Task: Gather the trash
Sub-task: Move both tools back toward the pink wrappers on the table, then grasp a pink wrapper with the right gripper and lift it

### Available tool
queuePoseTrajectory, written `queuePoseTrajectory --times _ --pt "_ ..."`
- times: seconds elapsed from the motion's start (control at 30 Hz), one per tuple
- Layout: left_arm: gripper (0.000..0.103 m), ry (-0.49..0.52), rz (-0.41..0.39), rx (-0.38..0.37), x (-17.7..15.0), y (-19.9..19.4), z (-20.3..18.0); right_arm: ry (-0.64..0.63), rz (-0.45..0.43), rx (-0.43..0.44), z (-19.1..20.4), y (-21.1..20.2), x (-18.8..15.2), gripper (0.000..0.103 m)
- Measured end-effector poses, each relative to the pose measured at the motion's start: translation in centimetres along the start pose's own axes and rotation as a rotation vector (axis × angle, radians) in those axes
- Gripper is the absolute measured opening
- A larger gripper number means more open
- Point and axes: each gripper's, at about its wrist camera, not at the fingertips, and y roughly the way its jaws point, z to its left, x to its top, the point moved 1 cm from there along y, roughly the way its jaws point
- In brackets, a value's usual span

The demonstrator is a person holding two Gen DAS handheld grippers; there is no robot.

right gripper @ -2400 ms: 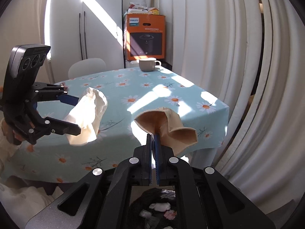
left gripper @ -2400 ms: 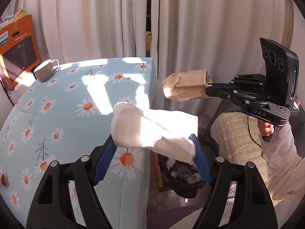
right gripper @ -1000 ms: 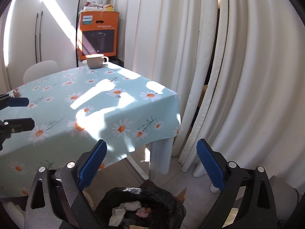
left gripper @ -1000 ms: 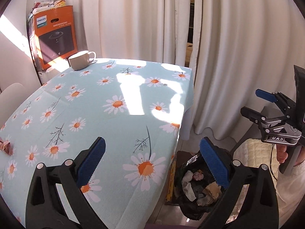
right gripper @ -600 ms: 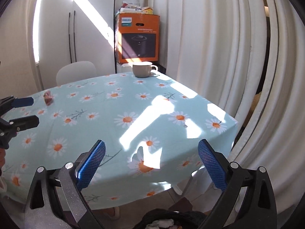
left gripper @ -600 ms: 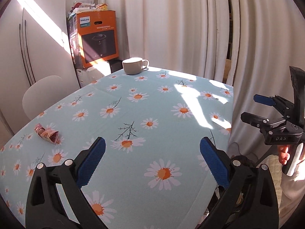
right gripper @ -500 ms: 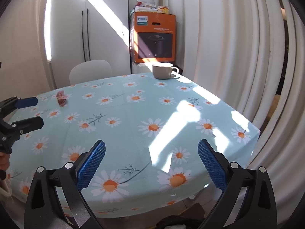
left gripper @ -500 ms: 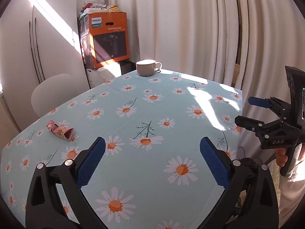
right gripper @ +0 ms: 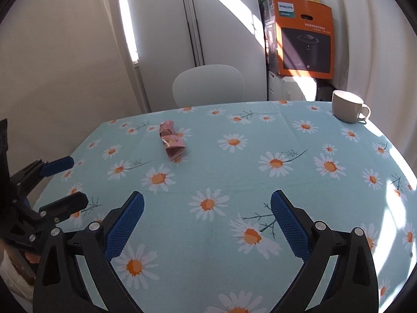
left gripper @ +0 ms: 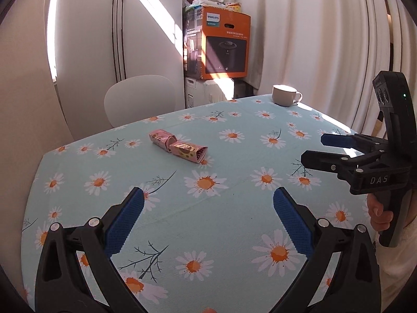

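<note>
A crumpled pink wrapper (left gripper: 178,149) lies on the daisy-print table (left gripper: 234,208), well apart from the white mug (left gripper: 285,95) at the far edge. The left hand-held gripper (left gripper: 208,216) and right hand-held gripper (right gripper: 207,219) hover short of the wrapper, both spread wide and empty.

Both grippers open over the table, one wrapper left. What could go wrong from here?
1. The pink wrapper lies low on the tablecloth; a closing left gripper may pinch cloth with it.
2. The wrapper looks folded and light, so it might slip.
3. The right gripper reaching far right could bump the mug near the table edge.
</note>
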Motion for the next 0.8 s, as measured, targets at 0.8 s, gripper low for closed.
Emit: queuePoseTrajectory --times 0.8 --pt "0.097 -0.161 0.072 0.133 -1.5 -0.1 8.9 -0.021 0.286 0.097 4.8 21.5 7.4 0.054"
